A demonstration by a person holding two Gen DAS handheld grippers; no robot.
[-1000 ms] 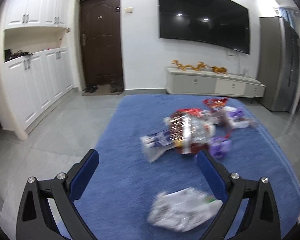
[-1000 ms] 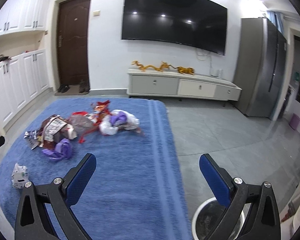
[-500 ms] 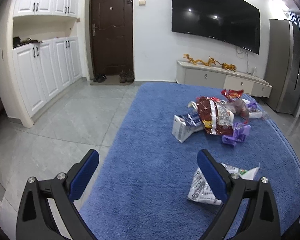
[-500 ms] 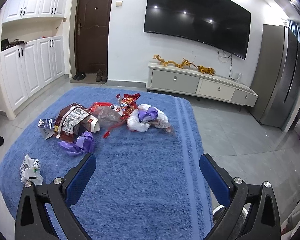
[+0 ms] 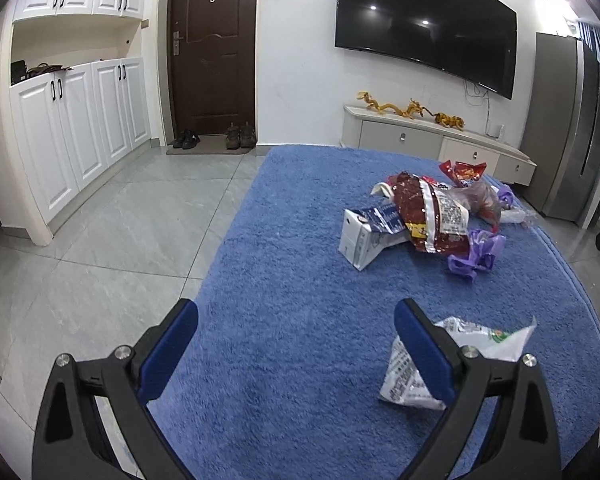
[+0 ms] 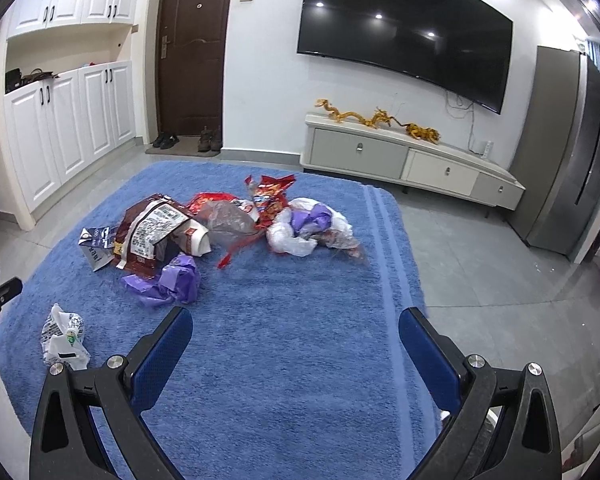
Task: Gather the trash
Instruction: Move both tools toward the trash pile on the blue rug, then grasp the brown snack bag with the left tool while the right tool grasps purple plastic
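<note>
Trash lies heaped on a blue rug (image 6: 300,340). A brown snack bag (image 6: 150,232), a white-and-blue carton (image 5: 364,236), purple plastic (image 6: 168,280), a red chip bag (image 6: 270,194) and a white plastic bag (image 6: 300,228) form the pile. A crumpled white wrapper (image 5: 472,360) lies apart, close to my left gripper's right finger. My left gripper (image 5: 296,344) is open above the rug's near edge with nothing between its fingers. Open too is my right gripper (image 6: 296,348), empty, short of the pile. The same crumpled wrapper (image 6: 62,338) shows at its lower left.
Grey tile floor (image 5: 100,232) surrounds the rug. White cabinets (image 5: 80,128) line the left wall, with a dark door (image 5: 212,52) and shoes (image 5: 240,136) beyond. A TV console (image 6: 412,160) stands under a wall TV. A grey fridge (image 6: 568,152) is at right.
Both views have swung: the trash pile has shifted right in the left view and toward centre in the right view. The round bin at the right view's lower edge has slipped behind the finger.
</note>
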